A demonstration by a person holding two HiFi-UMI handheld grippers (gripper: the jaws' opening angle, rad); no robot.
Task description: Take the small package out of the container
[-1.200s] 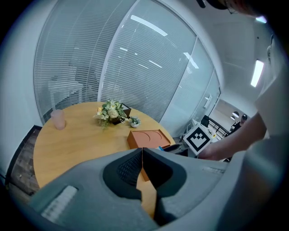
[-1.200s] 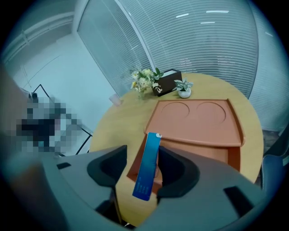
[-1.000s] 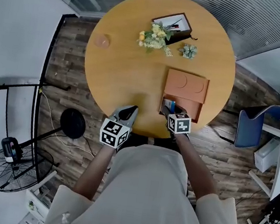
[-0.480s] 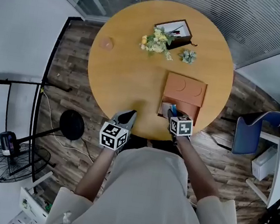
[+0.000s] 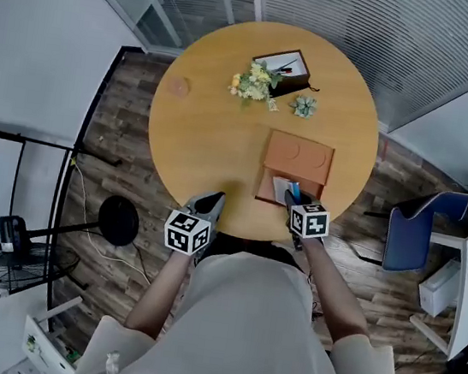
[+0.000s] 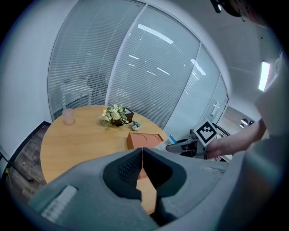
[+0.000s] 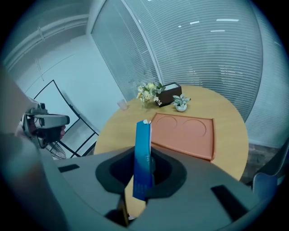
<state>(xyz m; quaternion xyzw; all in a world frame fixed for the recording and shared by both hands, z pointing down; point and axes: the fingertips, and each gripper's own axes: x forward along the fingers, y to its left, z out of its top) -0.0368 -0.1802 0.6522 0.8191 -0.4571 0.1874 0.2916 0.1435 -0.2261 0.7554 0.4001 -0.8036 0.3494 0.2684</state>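
In the right gripper view, a slim blue package (image 7: pixel 143 158) stands upright between the pads of my right gripper (image 7: pixel 144 173), which is shut on it. Seen from the head view, that gripper (image 5: pixel 293 197) holds the package (image 5: pixel 293 189) just above the near, open end of the orange-brown container (image 5: pixel 300 159) on the round wooden table (image 5: pixel 210 140). My left gripper (image 5: pixel 212 202) hovers at the table's near edge, to the left of the container. Its jaws (image 6: pixel 141 164) are shut with nothing between them.
At the table's far side are a bunch of flowers (image 5: pixel 253 81), a dark box (image 5: pixel 284 66), a small potted plant (image 5: pixel 304 106) and a pink cup (image 5: pixel 178 87). A blue chair (image 5: pixel 417 238) stands to the right. A fan (image 5: pixel 12 259) and a round-based stand (image 5: pixel 117 220) are on the floor at the left.
My right gripper has closed on the blue package at the container's open end and drawn it up towards the person. The left gripper has stayed at the table's edge.
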